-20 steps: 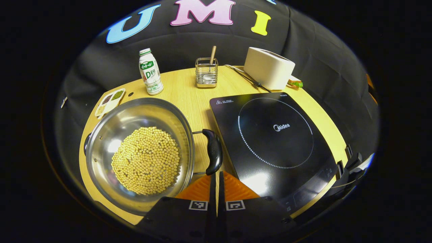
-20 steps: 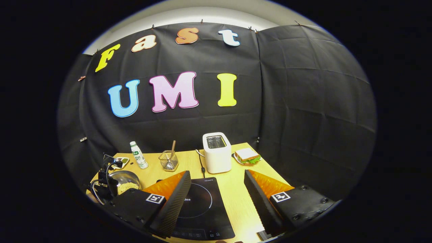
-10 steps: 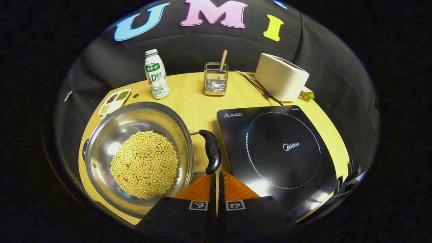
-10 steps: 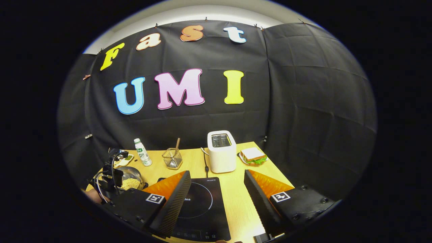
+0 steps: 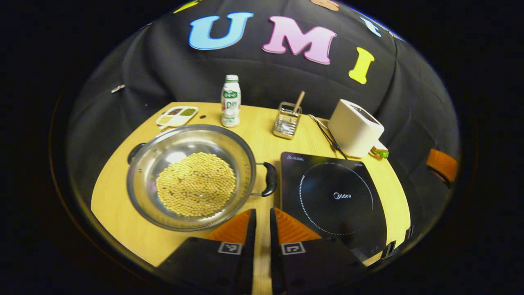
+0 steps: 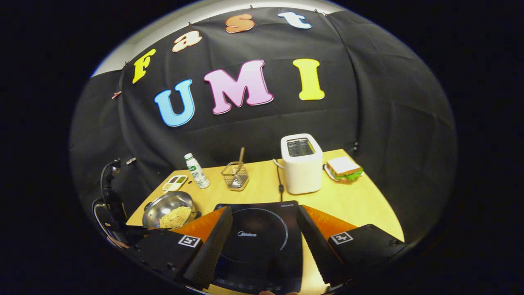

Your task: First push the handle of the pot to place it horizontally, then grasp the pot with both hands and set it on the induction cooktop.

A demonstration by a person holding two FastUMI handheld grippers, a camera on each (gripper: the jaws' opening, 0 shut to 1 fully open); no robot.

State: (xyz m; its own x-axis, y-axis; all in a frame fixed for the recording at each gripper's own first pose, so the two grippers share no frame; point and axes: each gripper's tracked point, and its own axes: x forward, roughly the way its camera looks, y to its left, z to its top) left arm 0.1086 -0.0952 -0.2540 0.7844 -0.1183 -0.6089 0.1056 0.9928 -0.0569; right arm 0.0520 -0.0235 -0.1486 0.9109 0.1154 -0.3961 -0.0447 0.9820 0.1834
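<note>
The round stainless-steel pot [image 5: 190, 176], its bottom covered with pale yellow beans [image 5: 196, 189], sat on the left half of the light wooden table [image 5: 123, 221], with the flat black induction cooktop [image 5: 333, 196] just to its right and a narrow strip of bare wood between them. Its two black loop handles lay on a left-right line: the right handle [image 5: 270, 179] pointed at the cooktop's near-left edge and the left handle [image 5: 136, 146] stuck out on the far-left side of the rim, an arrangement that looked suited to a grip from each side and suggested the turning step was done, though that is a judgement. The left gripper [image 5: 262, 215] hung just near of the pot, its fingers almost together with only a thin slit between them and nothing held; the right handle lay just beyond and slightly right of the fingertips, apart from them. In the right gripper view the right gripper [image 6: 264, 223] hovered over the near edge of the cooktop with its fingers spread wide and empty, the pot [image 6: 170, 209] well off to the left of them. Farther back stood a white-and-green drink bottle [image 5: 231, 101], a small divided white dish of grains [image 5: 177, 115], a wire mesh utensil holder [image 5: 286, 120], a white toaster [image 5: 355, 128] and a sandwich on a plate [image 6: 343, 168].
</note>
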